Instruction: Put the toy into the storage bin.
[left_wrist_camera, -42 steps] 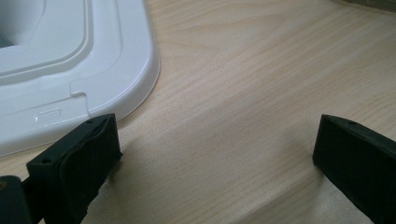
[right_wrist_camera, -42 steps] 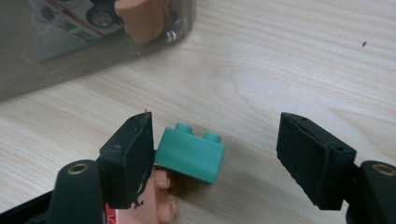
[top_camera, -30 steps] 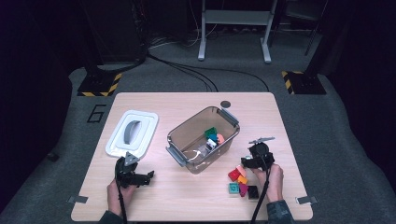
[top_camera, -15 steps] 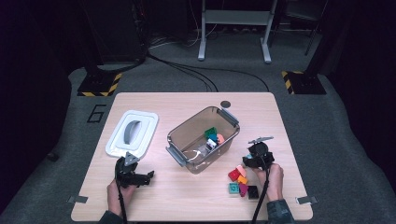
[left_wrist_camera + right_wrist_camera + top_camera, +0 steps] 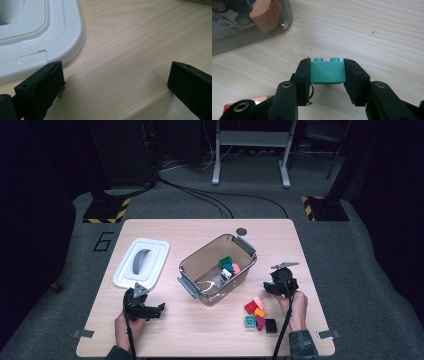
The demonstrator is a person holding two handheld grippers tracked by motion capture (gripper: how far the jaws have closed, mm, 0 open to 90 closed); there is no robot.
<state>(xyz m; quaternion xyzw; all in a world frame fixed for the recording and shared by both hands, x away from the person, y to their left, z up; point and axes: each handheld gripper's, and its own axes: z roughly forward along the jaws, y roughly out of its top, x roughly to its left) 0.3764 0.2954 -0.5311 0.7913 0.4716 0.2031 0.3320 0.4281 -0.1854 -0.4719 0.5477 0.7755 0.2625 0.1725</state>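
My right gripper (image 5: 327, 73) is shut on a teal two-stud brick (image 5: 327, 71), the pads pressing its two ends just above the wooden table. Its jaws have just been closing with this brick between them. In the high view the right gripper (image 5: 274, 287) sits right of the clear bin (image 5: 200, 255), just above a cluster of loose bricks (image 5: 258, 314). My left gripper (image 5: 115, 82) stands open over bare wood beside the white lid (image 5: 37, 32), with nothing between its jaws. It shows at the table's front left in the high view as the left gripper (image 5: 159, 309).
The clear bin wall (image 5: 249, 35) stands close at the upper left of the right gripper view, with a peach piece (image 5: 265, 12) and a toy car inside. The white lid (image 5: 141, 261) lies left of the bin. A small dark disc (image 5: 241, 231) sits near the table's far edge.
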